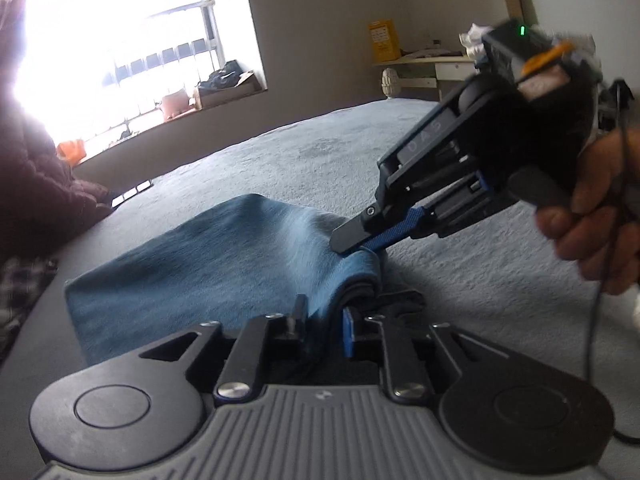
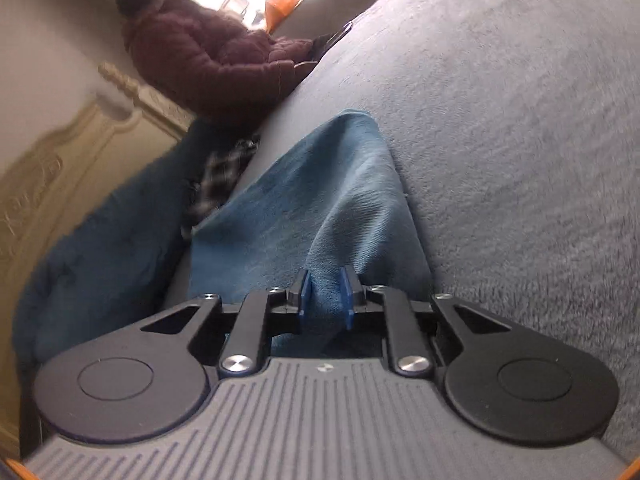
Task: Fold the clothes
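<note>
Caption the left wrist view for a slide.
Both grippers, left gripper and right gripper, pinch a blue garment over the grey bed.

Bed [image 1: 460, 288] was bare grey blanket from 12 to 3 o'clock, open room for either tongs to pass there. Blue cloth [image 1: 224, 256] covered the 10–11 o'clock side of the left view. Right tongs [image 1: 354, 246] sat at 1 o'clock, right on the cloth's raised fold, blocking a straight pass. Seated person in a maroon jacket [image 2: 208, 56] closed off the bed edge at 9–10 o'clock, plaid fabric [image 2: 224, 172] beside them. Carved headboard [image 2: 52, 168] walled off 8–9 o'clock in the right view.
</note>
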`<state>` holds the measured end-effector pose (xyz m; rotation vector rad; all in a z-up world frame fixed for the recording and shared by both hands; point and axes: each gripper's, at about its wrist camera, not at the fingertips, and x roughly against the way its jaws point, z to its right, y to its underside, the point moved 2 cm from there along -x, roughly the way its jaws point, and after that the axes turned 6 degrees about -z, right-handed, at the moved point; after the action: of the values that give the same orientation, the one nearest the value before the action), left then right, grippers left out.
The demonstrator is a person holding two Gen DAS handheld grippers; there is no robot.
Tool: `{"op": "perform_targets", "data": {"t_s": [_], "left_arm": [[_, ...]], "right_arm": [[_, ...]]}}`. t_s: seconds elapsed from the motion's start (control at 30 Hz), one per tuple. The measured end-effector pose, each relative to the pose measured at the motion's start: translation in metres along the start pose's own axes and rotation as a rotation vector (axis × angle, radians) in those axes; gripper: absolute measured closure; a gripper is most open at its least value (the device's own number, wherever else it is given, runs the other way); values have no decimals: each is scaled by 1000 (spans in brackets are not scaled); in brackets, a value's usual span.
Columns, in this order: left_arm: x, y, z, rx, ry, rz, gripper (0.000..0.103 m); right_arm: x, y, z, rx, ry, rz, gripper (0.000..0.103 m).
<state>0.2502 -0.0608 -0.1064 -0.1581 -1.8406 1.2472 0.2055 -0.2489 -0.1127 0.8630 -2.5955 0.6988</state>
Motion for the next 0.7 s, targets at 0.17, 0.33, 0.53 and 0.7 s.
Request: {"op": "perform_targets", "data": {"t_s": [0.17,0.33,0.53,0.7], "left_arm": [[-10,-11,-4,91,-8,-35,72],[-37,-25,-8,184,-33,-78,74],[-36,-27,-9,208,-43,-75,77],[-26,-42,2,124,-29,-82,74]], "right_arm": [[-11,8,1,76,59,-31,89],[-1,8,5,-5,40,-3,89],[17,19,37,-197,154,-47,85],[-9,21,35,-169,137,-107,85]]}}
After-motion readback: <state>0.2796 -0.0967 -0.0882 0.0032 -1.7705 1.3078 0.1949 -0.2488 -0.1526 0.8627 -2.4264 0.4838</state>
